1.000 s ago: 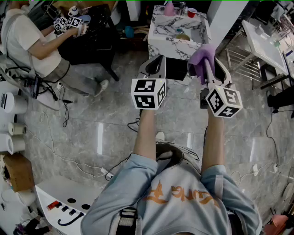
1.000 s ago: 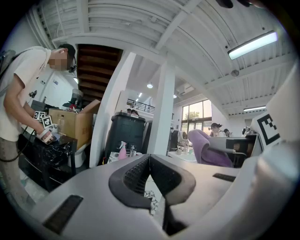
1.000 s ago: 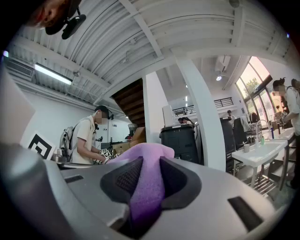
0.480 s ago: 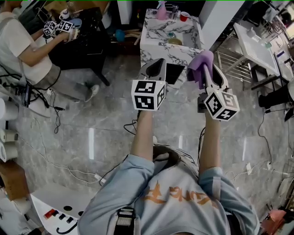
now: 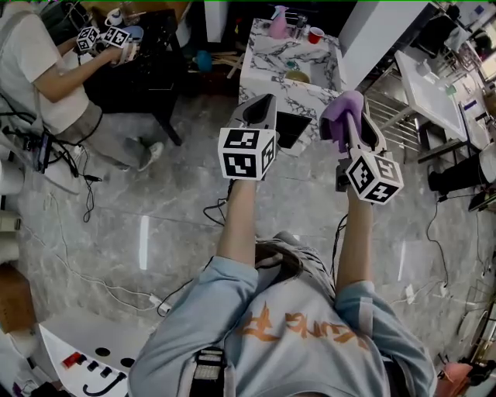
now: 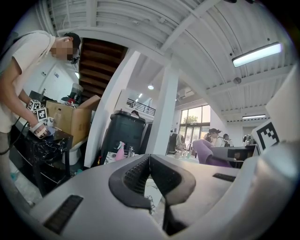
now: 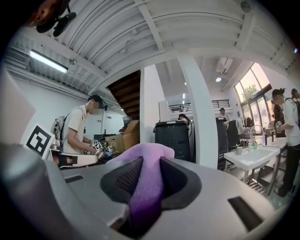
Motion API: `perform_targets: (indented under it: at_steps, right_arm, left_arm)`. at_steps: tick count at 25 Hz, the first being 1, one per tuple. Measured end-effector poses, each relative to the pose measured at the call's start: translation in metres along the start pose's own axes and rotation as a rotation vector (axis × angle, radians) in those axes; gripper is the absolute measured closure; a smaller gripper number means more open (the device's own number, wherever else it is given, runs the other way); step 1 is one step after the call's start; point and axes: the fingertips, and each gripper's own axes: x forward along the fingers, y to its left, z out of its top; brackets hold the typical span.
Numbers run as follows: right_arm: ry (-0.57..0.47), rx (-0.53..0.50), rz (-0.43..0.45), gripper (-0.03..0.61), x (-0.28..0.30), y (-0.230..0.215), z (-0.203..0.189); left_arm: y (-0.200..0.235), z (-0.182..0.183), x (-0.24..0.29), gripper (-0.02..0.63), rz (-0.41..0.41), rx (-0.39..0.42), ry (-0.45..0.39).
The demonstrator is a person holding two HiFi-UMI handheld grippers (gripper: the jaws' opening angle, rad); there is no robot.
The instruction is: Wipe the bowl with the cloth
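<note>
My right gripper (image 5: 346, 108) is shut on a purple cloth (image 5: 341, 115), which bulges out past its tips; in the right gripper view the cloth (image 7: 146, 180) fills the gap between the dark pads. My left gripper (image 5: 263, 105) is held level beside it, shut, with nothing between its jaws (image 6: 149, 158). Both point towards a white marble table (image 5: 267, 66) just ahead. A small round yellowish bowl (image 5: 297, 76) sits on it, apart from both grippers. The left gripper view shows the cloth (image 6: 205, 151) off to its right.
A pink spray bottle (image 5: 277, 23) and a red cup (image 5: 314, 35) stand at the marble table's far end. A person (image 5: 43, 70) works with grippers at a black table on the left. Cables (image 5: 85, 267) trail over the floor. A white table (image 5: 434, 81) stands on the right.
Both grippers have drifted a little towards the marble table, which sits lower and nearer in the head view. The cloth stays gripped in the right one.
</note>
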Motion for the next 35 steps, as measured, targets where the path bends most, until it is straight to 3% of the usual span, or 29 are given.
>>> perform_targets:
  at_steps: [10, 20, 24, 29, 35]
  right_arm:
    - [0.004, -0.041, 0.027, 0.454, 0.027, 0.004, 0.006]
    - [-0.039, -0.039, 0.056, 0.454, 0.077, -0.012, 0.017]
    - [-0.053, -0.018, 0.043, 0.454, 0.106, -0.037, 0.018]
    - [-0.069, 0.024, 0.002, 0.454, 0.141, -0.089, 0.024]
    - [0.001, 0.093, -0.043, 0.454, 0.187, -0.142, -0.006]
  left_arm:
    - [0.031, 0.013, 0.006, 0.591, 0.052, -0.032, -0.041]
    - [0.053, 0.03, 0.042, 0.591, 0.075, 0.01, -0.061]
    - [0.064, 0.037, 0.076, 0.591, 0.082, 0.023, -0.052]
    - [0.042, 0.029, 0.14, 0.591, 0.002, 0.088, 0.012]
    - [0.038, 0.011, 0.202, 0.591, -0.02, 0.123, 0.1]
